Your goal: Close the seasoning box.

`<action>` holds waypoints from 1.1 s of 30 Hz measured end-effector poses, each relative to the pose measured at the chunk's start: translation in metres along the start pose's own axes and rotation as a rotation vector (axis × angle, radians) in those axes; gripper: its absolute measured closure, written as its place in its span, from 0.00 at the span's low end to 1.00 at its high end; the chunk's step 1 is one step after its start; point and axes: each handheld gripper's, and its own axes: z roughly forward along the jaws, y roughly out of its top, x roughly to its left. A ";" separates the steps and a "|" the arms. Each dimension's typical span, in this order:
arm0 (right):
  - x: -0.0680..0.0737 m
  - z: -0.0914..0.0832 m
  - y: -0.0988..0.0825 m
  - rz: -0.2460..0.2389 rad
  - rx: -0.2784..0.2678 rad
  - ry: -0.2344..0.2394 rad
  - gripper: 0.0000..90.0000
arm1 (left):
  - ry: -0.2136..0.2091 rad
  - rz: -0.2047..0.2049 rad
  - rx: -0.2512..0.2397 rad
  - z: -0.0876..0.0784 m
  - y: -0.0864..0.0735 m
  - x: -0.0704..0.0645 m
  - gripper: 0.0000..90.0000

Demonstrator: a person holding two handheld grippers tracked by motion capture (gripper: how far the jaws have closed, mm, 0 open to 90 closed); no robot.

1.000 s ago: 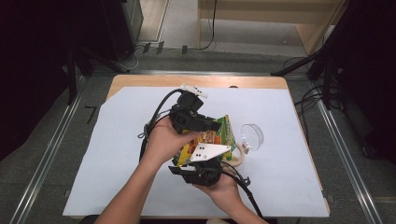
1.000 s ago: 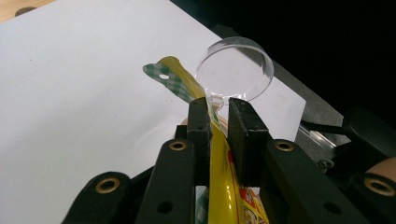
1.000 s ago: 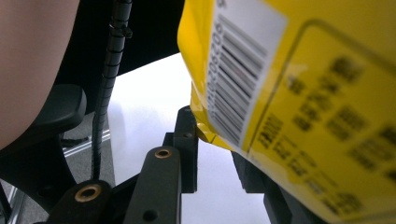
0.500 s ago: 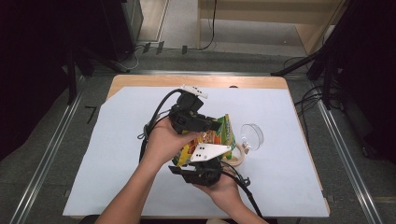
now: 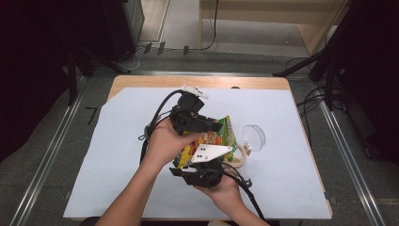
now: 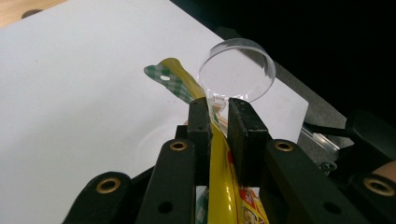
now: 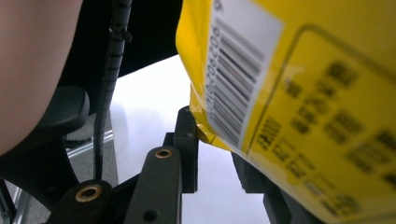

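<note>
Currently I list one yellow snack bag (image 5: pixel 214 139), lifted mid-surface, left claw (image 6: pixel 219 126) clamped on its top seam, right claw (image 7: pixel 212 154) clamped on its lower edge, apparently stretched for tearing, clear bowl (image 5: pixel 254 136) at three o'clock.

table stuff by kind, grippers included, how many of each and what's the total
snack bags: 1, yellow bag
clear lids: 1, round lid
glass jars: 1, jar on its side, mostly hidden
grippers: 2, left gripper, right gripper, both clamped on the bag
total: 5
</note>
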 end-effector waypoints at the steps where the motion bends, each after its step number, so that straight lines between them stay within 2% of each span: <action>1: 0.000 0.000 0.000 0.006 -0.004 0.001 0.83 | 0.004 0.001 0.001 0.000 0.001 0.000 0.89; 8: -0.002 -0.001 0.001 0.023 0.001 0.003 0.83 | -0.023 -0.019 0.008 0.003 0.003 0.007 0.88; 14: -0.002 0.000 0.002 0.029 0.012 0.001 0.82 | -0.052 -0.058 0.015 0.005 0.002 0.015 0.88; 22: -0.003 0.000 0.001 0.005 0.018 -0.007 0.83 | -0.040 -0.041 0.013 0.006 0.002 0.012 0.88; 33: -0.003 -0.001 0.001 0.003 0.012 -0.007 0.83 | -0.025 -0.023 0.007 0.005 0.003 0.007 0.88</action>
